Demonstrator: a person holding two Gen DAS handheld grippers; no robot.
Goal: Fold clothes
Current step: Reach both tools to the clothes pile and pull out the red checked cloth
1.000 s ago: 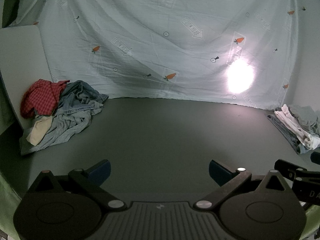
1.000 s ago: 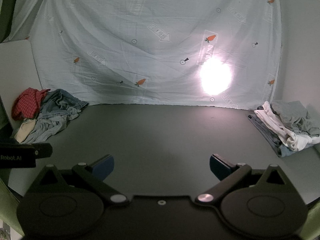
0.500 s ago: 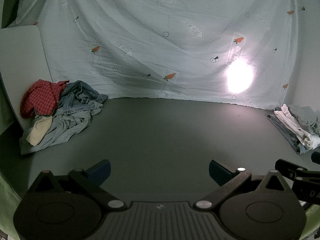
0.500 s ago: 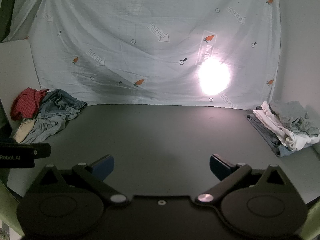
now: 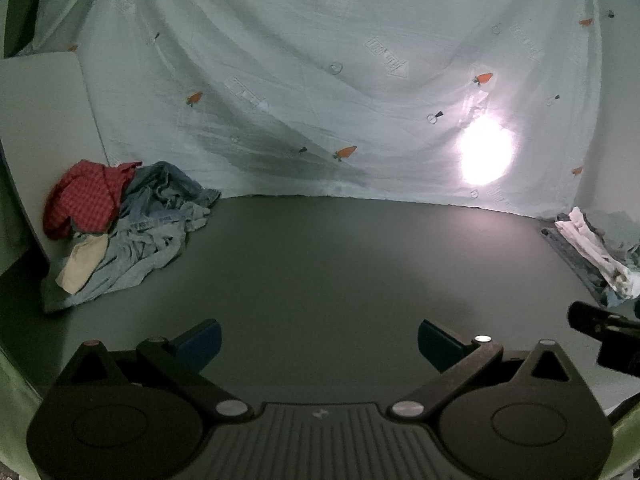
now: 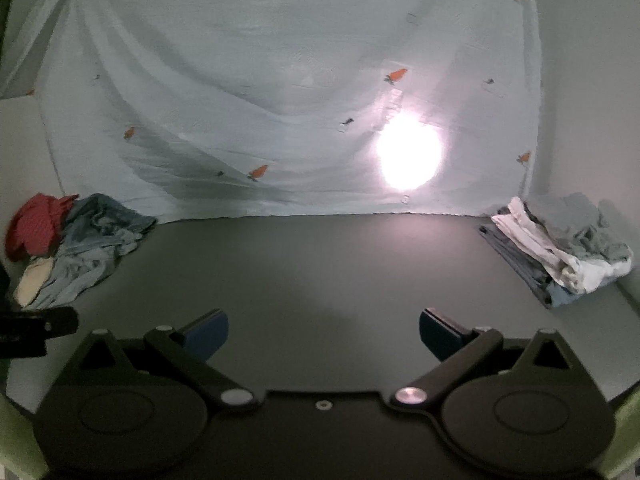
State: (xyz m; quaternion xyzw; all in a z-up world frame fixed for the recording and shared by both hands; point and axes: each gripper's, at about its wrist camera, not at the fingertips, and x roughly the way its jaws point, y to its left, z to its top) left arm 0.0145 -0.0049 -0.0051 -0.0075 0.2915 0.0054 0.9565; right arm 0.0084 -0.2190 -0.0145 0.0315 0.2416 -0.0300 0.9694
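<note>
Hovering wide and empty, left gripper [image 5: 319, 338] and right gripper [image 6: 323, 330] have edged forward; crumpled pile [image 5: 120, 226] at frame left remains untouched.

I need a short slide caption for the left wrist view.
Open left hand-held gripper over dark table; crumpled clothes pile far left.

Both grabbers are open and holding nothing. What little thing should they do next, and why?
Probably reach the left hand-held gripper toward the messy pile at the table's left and pick one garment, maybe the red checked one on top. Both it and the right hand-held gripper are open and empty, and that pile looks unfolded, while the stack on the right looks tidier.
</note>
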